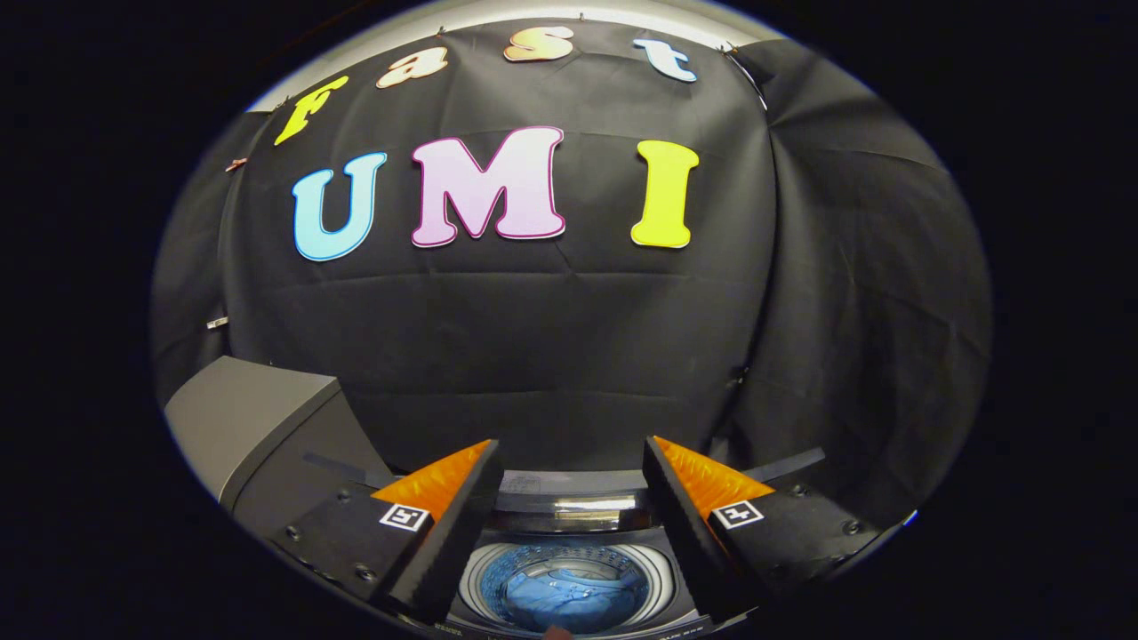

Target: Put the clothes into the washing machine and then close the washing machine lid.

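Note:
A small top-loading washing machine stands below and between my fingers, with its round drum showing. Blue clothes lie bunched inside the drum. The machine's lid is raised out of the drum's way; a shiny strip of it shows at the back of the opening. My gripper hangs above the machine, open, with nothing between its fingers. The two fingers stand wide apart, one on each side of the drum opening.
A grey box-shaped cabinet stands to the left of the machine, beside the left finger. The black cloth wall rises close behind the machine.

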Available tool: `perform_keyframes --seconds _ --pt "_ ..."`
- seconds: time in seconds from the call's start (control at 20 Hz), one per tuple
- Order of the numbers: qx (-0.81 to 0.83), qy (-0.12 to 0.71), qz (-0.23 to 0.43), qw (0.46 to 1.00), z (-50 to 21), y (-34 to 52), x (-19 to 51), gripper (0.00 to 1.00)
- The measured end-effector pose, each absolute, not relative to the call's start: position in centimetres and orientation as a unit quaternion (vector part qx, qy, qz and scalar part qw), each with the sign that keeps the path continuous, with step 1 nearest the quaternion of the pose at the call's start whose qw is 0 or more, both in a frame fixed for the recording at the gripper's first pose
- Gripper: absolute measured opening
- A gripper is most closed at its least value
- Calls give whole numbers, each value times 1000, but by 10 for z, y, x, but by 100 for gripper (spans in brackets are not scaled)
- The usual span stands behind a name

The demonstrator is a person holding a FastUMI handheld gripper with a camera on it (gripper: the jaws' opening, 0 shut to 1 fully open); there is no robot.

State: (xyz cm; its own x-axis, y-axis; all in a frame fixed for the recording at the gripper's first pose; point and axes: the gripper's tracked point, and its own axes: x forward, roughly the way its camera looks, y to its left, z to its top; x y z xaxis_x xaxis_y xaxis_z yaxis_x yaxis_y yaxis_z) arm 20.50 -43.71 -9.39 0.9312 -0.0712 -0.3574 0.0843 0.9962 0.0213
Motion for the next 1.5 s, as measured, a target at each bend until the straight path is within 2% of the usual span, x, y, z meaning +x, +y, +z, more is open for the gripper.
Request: perform_keyframes --seconds 0.55,1.0,1.5 --pt "25 190 -41 981 -114 -436 171 99" --pt "-30 322 -2 946 -234 -406 125 99" --pt "-11 332 -29 943 -242 -426 113 99"
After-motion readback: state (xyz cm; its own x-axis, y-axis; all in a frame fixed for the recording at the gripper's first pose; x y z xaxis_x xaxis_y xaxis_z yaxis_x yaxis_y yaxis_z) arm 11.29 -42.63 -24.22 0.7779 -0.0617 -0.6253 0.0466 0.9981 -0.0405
